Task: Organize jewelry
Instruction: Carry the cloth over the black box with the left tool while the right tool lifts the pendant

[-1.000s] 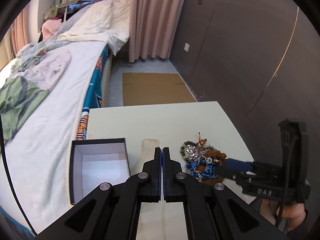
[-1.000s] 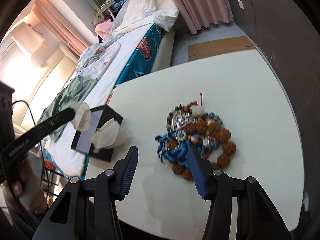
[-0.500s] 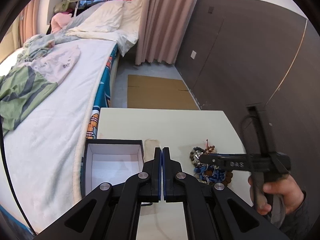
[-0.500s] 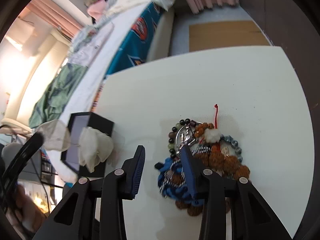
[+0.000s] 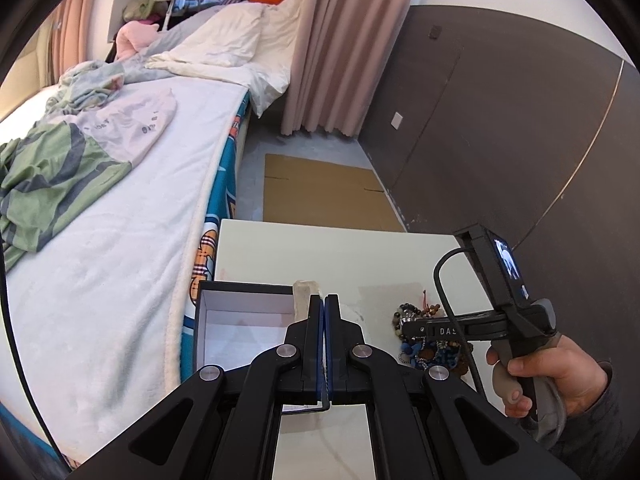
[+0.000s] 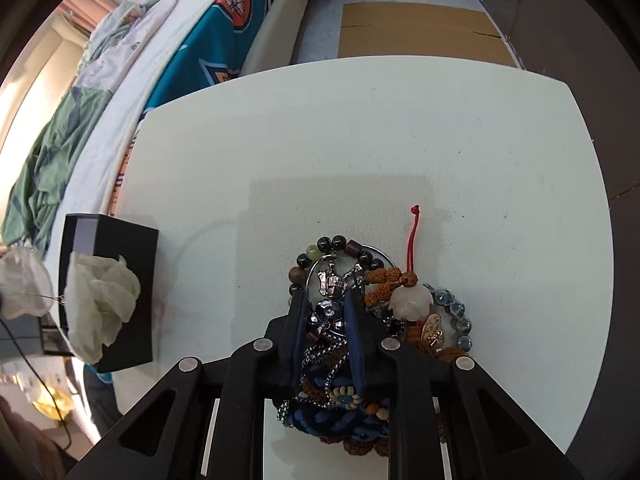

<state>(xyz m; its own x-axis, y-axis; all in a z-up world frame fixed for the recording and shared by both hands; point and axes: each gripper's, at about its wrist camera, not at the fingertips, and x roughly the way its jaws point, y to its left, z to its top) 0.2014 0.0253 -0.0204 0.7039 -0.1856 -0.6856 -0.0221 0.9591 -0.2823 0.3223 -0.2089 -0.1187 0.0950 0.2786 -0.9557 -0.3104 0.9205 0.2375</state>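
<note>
A tangled jewelry pile point(image 6: 412, 300) of bead bracelets, blue cord and silver chains lies on the white table point(image 6: 360, 140). My right gripper point(image 6: 327, 296) points steeply down into it. Its jaws are closing, with a silver pendant and chain point(image 6: 329, 280) between the blue pads. From the left wrist view the same gripper point(image 5: 408, 326) hangs over the pile point(image 5: 420, 352), held by a hand point(image 5: 560, 376). My left gripper point(image 5: 324, 298) is shut on a thin wire hook carrying a pale petal ornament point(image 6: 100, 308), which hangs over the open black box point(image 5: 240, 288).
The black box point(image 6: 132, 280) stands at the table's left edge, next to a bed point(image 5: 100, 240) with rumpled bedding. Flat cardboard point(image 5: 320, 188) lies on the floor beyond the table. A dark wall panel point(image 5: 500, 140) runs along the right.
My right gripper tipped downward and sank onto the jewelry pile while its jaws narrowed around the silver piece. The left gripper drifted a little, still shut on the petal ornament.
</note>
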